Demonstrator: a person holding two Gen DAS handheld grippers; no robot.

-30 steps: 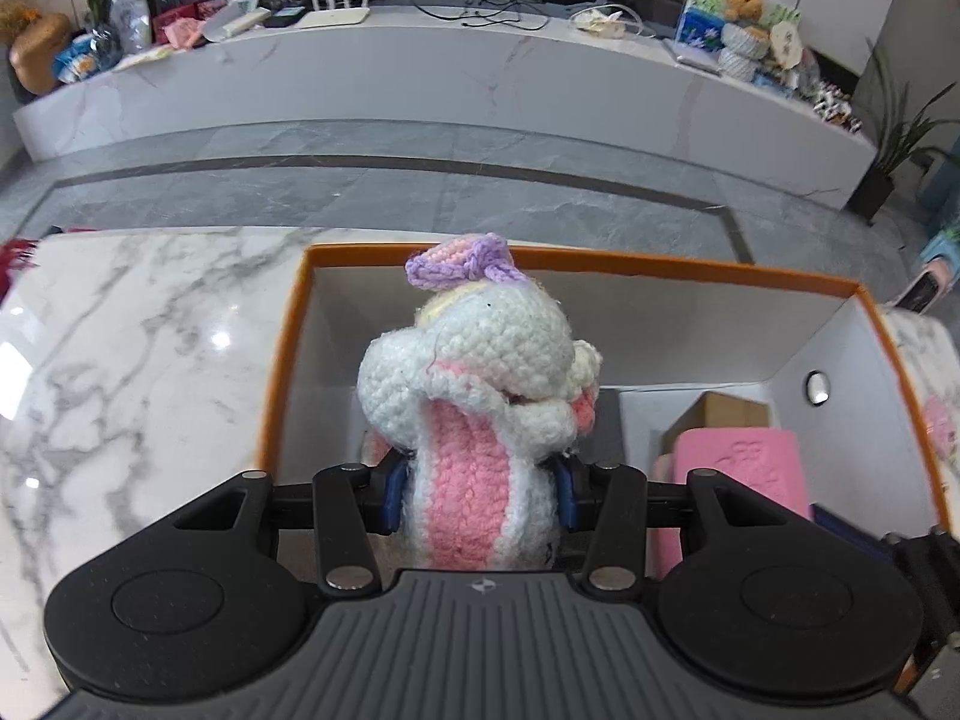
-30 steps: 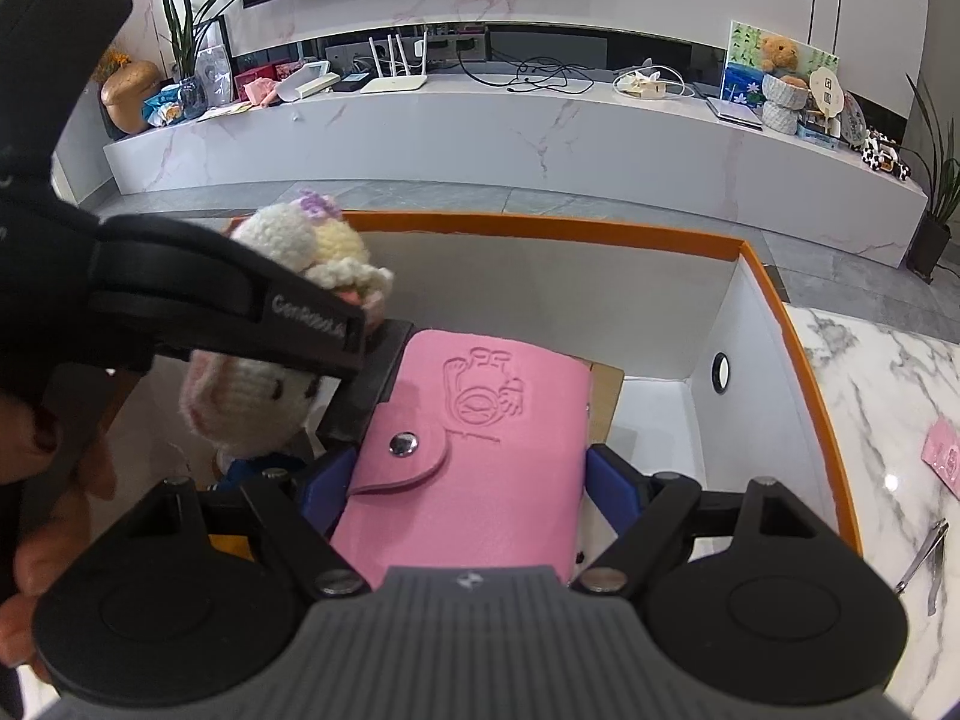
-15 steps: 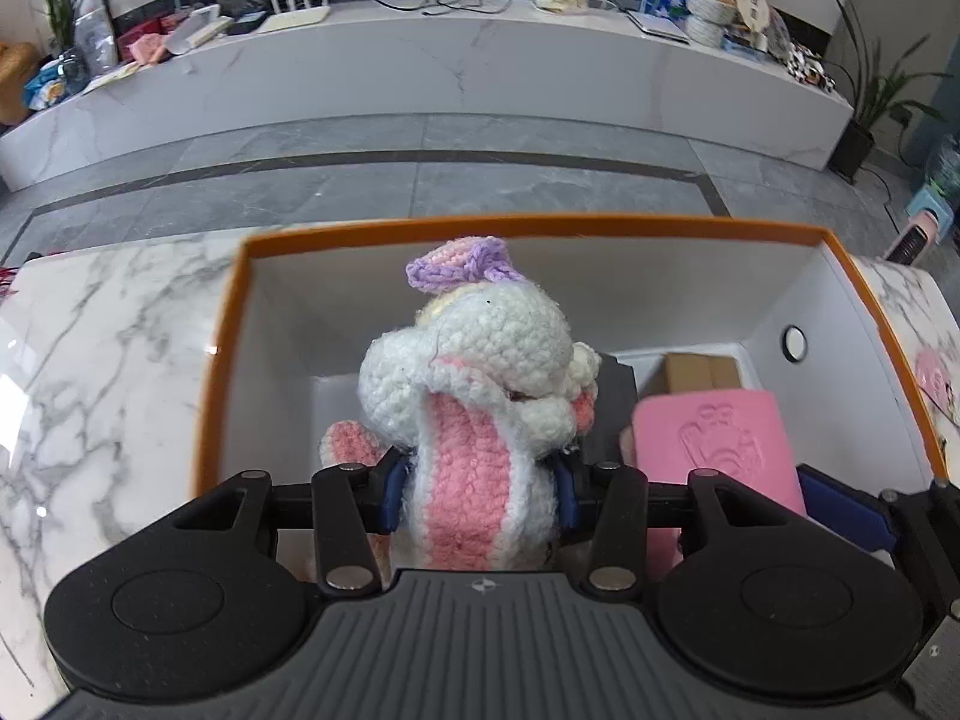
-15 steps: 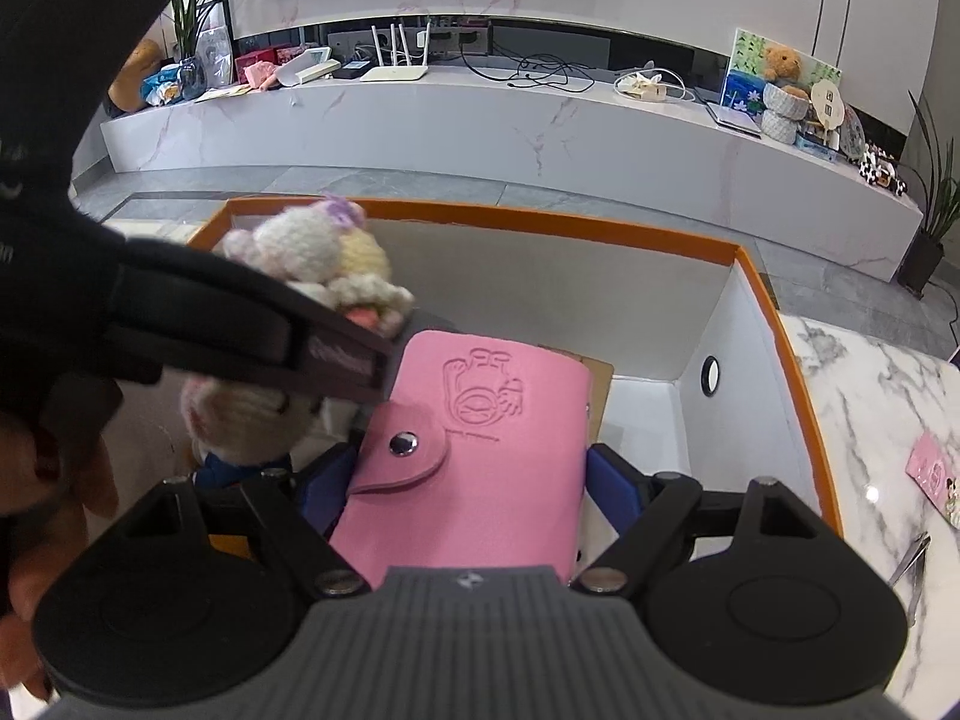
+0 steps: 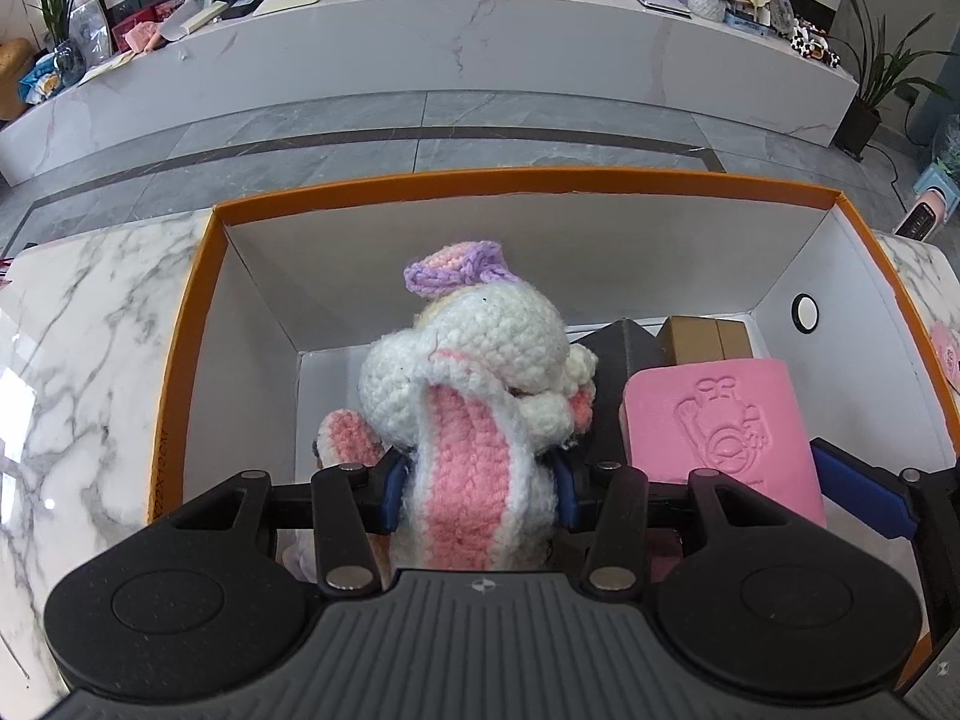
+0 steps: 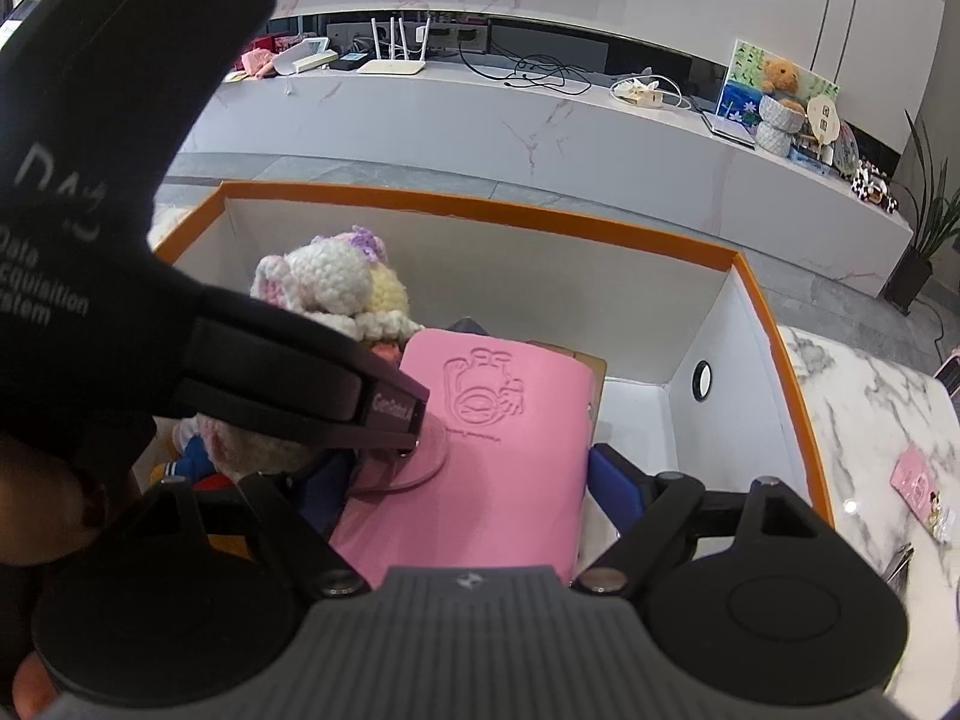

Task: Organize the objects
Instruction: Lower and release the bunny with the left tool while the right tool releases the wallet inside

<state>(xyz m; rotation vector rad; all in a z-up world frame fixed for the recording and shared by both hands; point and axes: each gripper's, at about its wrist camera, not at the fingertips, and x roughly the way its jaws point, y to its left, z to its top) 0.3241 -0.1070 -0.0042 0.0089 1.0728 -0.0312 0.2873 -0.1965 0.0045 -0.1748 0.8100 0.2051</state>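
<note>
A crocheted white and pink bunny [image 5: 480, 360] with a purple bow is upright inside the orange-rimmed white box [image 5: 480, 180]. My left gripper [image 5: 478, 495] is shut on its lower body, with a blue pad pressed into each side. To its right is a pink wallet [image 5: 720, 414] with an embossed figure. My right gripper [image 6: 468, 486] is shut on that wallet [image 6: 498, 420], low inside the box [image 6: 480, 213]. In the right wrist view the left tool's black body [image 6: 120, 240] hides much of the bunny [image 6: 336, 276] and covers the wallet's snap flap.
A brown carton [image 5: 702, 336] and a black object [image 5: 624, 360] lie at the back of the box. The box stands on a marble table [image 5: 78, 390], where a pink card [image 6: 918, 474] lies to its right. A hand [image 6: 54, 510] holds the left tool.
Both views have rolled a little, so the box sits more squarely in the left wrist view. In the right wrist view the left tool's arm now covers the wallet's snap. Both grips are unchanged.
</note>
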